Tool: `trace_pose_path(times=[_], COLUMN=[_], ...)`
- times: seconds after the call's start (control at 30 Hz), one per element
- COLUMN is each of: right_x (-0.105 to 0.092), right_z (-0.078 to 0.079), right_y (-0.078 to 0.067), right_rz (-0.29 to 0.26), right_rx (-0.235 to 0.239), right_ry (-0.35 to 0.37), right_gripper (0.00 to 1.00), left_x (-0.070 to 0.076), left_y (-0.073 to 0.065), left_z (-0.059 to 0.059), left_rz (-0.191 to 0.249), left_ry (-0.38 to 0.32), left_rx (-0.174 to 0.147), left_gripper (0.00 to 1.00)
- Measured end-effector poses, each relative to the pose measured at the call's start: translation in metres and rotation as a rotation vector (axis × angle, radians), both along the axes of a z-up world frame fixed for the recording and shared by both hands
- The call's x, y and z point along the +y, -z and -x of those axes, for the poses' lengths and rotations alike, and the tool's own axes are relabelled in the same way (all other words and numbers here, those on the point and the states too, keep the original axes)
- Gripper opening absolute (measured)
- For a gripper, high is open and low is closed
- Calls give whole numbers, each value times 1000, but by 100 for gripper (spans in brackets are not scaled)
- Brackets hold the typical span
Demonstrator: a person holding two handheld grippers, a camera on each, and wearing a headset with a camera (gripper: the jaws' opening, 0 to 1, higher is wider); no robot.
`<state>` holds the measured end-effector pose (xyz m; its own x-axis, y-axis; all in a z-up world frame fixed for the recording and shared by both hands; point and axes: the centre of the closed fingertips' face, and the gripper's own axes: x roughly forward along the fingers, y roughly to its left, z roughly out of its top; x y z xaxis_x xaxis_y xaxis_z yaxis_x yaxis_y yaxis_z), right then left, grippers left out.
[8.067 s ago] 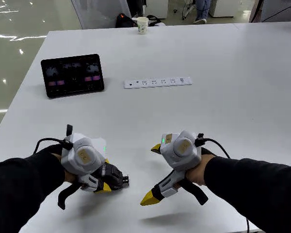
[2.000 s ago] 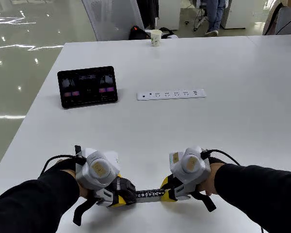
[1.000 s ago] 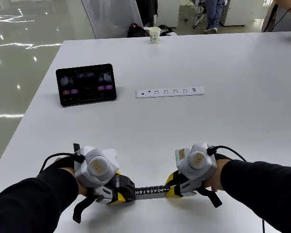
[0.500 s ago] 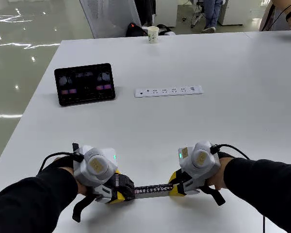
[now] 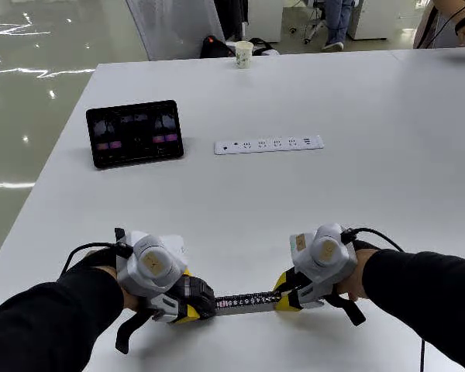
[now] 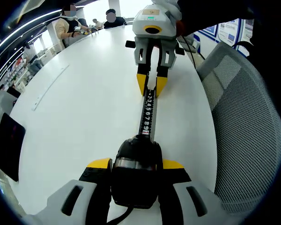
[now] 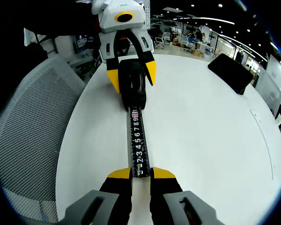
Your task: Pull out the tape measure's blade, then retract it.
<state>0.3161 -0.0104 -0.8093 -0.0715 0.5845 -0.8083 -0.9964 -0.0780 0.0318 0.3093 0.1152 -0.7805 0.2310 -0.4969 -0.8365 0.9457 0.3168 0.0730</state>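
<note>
At the near edge of the white table (image 5: 349,139) — blade partly drawn, the pull-out step in hand.

Both grippers work low over the front of the table, well apart from the tablet (image 5: 135,132) and power strip (image 5: 269,144) farther back. The left gripper (image 5: 187,308) is clamped around the black tape measure (image 5: 198,296). The right gripper (image 5: 284,301) pinches the tip of the blade (image 5: 246,301), which runs straight between them with only its first numerals showing. I judge the extension barely begun. The next move calls for a steady pull to the person's right, in line with the case — then a controlled feed back in.
</note>
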Motion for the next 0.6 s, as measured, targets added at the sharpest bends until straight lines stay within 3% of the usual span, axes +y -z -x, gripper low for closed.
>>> trace_pose_path(times=[0.6], right_x=[-12], right_z=[-2], right_y=[0], right_rz=[6], right_rx=[2], right_ry=[10], right_gripper=[11], left_x=[1], left_y=[0], left_z=[1], left_rz=[1], left_ry=[-6], left_rx=[-1], left_gripper=[33])
